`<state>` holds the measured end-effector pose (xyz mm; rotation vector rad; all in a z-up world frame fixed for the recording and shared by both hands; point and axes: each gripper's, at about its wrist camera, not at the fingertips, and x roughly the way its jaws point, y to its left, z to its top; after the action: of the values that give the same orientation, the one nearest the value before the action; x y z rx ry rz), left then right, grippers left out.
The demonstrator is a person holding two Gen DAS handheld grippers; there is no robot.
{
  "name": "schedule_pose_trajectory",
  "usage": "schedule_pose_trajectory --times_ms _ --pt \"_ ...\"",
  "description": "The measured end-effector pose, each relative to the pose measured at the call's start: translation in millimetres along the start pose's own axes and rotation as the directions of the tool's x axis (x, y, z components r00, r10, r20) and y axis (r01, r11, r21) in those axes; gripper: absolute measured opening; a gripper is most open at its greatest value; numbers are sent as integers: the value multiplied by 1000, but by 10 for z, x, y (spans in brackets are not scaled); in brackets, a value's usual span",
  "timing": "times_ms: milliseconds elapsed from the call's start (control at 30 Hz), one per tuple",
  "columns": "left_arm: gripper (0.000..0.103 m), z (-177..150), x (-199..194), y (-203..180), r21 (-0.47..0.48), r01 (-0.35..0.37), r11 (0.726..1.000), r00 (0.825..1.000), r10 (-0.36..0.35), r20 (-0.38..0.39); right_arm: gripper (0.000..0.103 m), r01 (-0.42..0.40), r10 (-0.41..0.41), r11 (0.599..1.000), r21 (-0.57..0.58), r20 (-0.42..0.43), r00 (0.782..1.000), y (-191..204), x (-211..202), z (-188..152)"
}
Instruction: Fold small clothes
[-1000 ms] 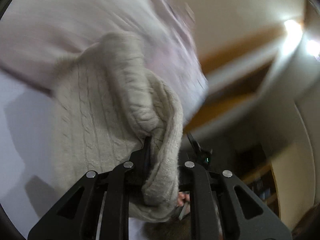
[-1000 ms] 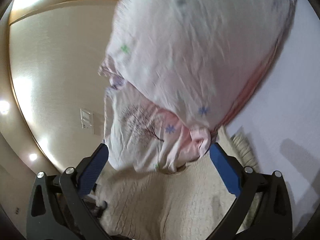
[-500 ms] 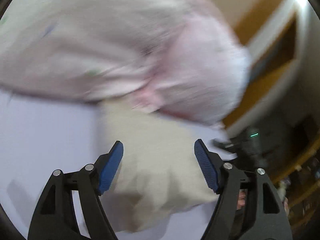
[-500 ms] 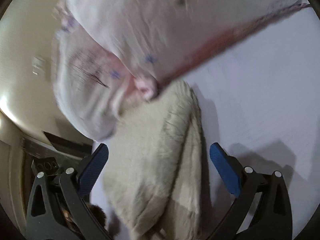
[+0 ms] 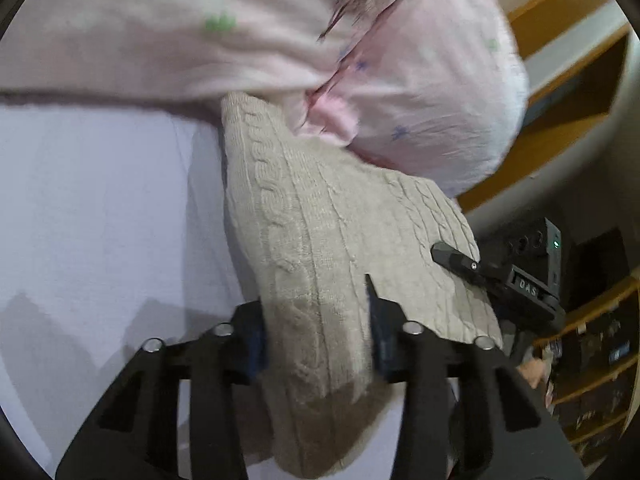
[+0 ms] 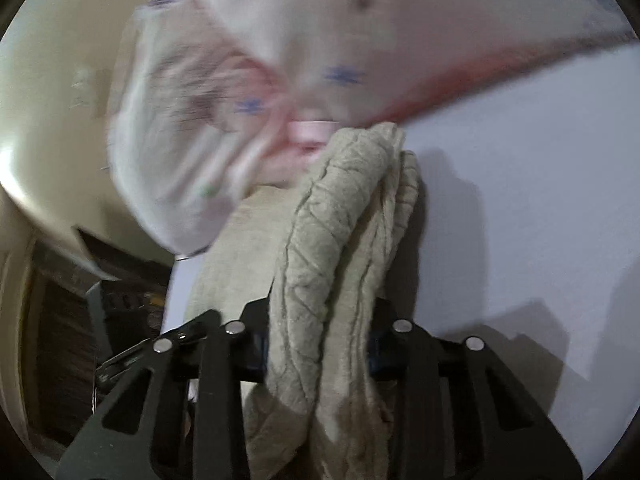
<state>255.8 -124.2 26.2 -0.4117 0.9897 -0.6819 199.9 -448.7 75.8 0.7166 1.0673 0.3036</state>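
Gripping a beige cable-knit sweater (image 5: 320,216) from two sides, the left gripper (image 5: 316,332) and right gripper (image 6: 318,340) each have their fingers closed tight on bunched folds of it. The sweater lies on a white table (image 5: 100,200), its far end tucked under a pink printed garment (image 5: 420,92).

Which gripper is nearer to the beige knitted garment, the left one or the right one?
Neither: both touch the beige knitted garment. The left gripper is shut on its near edge, the right gripper on a bunched part.
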Motion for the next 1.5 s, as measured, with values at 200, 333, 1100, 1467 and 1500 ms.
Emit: schedule_pose_trajectory --times_ms 200,333,1100,1467,1500 --pt "53 -144 -703 50 172 -247 954 964 222 149 36 33 -39 982 -186 -31 999 617 386 -244" --pt "69 -324 -914 143 160 -475 866 868 430 248 49 210 -187 956 -203 127 974 728 154 -458" --pt "102 -1256 -686 -24 180 -573 800 820 552 154 101 429 -366 865 -263 254 895 1063 -282 -1559" --pt "102 -1237 -523 93 135 -650 748 760 641 110 101 609 -605 733 -303 117 787 1006 356 -1710" --pt "102 -1236 -526 102 131 -652 747 758 643 110 101 624 -622 716 -312 120 774 1011 403 -1706"
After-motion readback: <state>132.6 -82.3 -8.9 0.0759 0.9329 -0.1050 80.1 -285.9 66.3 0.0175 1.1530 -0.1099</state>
